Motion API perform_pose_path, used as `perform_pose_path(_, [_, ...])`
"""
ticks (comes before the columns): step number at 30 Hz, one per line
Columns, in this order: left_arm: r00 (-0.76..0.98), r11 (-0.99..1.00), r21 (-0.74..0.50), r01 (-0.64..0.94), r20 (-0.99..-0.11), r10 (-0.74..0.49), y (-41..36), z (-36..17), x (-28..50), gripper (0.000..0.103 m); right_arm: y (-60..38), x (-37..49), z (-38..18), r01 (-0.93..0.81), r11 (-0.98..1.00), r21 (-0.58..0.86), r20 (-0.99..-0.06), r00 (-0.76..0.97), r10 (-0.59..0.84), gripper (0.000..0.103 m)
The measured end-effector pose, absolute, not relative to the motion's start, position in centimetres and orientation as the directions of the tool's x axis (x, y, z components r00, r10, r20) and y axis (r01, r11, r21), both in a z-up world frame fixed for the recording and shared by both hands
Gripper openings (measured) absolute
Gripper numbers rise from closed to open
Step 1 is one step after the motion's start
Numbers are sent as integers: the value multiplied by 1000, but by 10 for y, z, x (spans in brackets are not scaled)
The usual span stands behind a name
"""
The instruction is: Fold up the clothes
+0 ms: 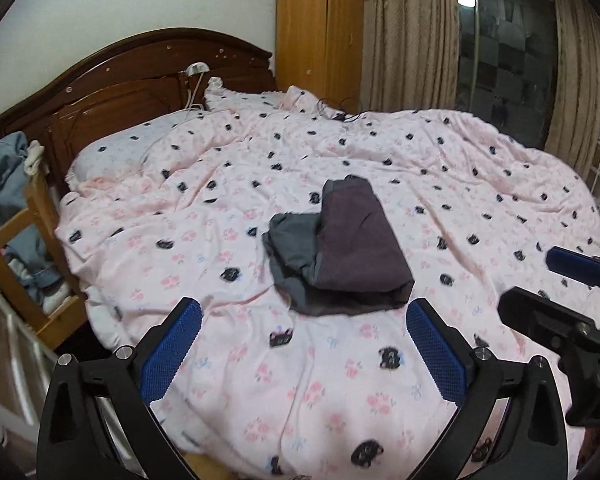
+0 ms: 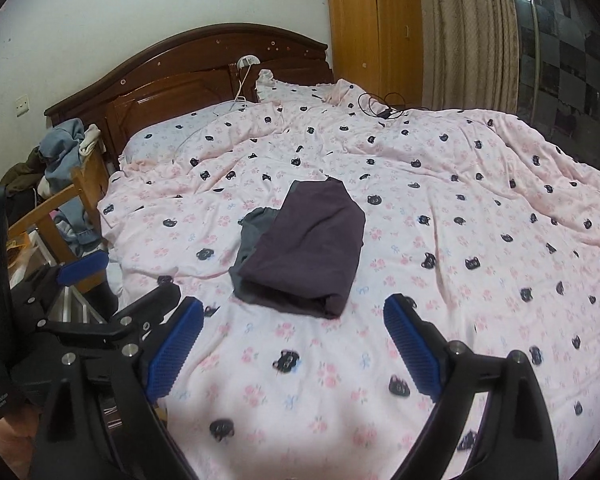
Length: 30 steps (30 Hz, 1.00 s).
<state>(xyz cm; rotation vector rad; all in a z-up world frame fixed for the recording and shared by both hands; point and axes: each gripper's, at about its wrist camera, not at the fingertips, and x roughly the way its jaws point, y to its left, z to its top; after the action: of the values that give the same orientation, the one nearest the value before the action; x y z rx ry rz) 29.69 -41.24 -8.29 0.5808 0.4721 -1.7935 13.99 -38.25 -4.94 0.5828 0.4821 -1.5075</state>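
A folded dark purple garment [image 1: 360, 240] lies on the middle of the bed, on a pink duvet [image 1: 228, 208] printed with black cat faces and pink flowers. It rests partly over a grey folded garment [image 1: 290, 240], whose edges show along its left side and beneath its near end. In the right wrist view the purple garment [image 2: 312, 248] covers most of the grey one [image 2: 254, 226].

The left gripper [image 1: 304, 348] hangs over the near part of the duvet, just short of the folded pile, its blue-padded fingers spread wide and holding nothing. The right gripper [image 2: 294, 342] is likewise spread wide and empty, above the duvet in front of the pile. Each gripper shows at the edge of the other's view, side by side.

Behind the bed stands a dark wooden headboard [image 1: 120, 88] with a white cable hanging over it. A wooden wardrobe [image 1: 320, 28] and beige curtains [image 1: 412, 32] stand to the right. Left of the bed, a wooden chair [image 1: 24, 248] carries denim clothing [image 1: 8, 184].
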Motion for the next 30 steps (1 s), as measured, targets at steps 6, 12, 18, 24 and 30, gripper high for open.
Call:
perform_pose_path(6, [-255,-279,-59,959,-619,-743,-393,-80,300,102,-353,144,-42,997,-44,57,-616,0,-788,94])
perform_pose_path(12, [-257,-271,-72,960,-615,-745,-377,-72,307,102,-329,149,-32,998,-56,35,-601,-24,-799,94])
perform_pose_path(18, [-274,-282,-86,956,-607,-746,-360,-66,316,102,-310,152,-28,998,-53,28,-604,-25,-797,94])
perform_pose_path(24, [-286,-302,-77,950,-598,-749,-343,-63,320,102,-290,153,-25,998,-62,13,-602,-42,-798,94])
perform_pose_path(30, [-304,-324,-74,943,-589,-749,-329,-62,322,102,-267,154,-20,997,-77,-2,-591,-64,-804,94])
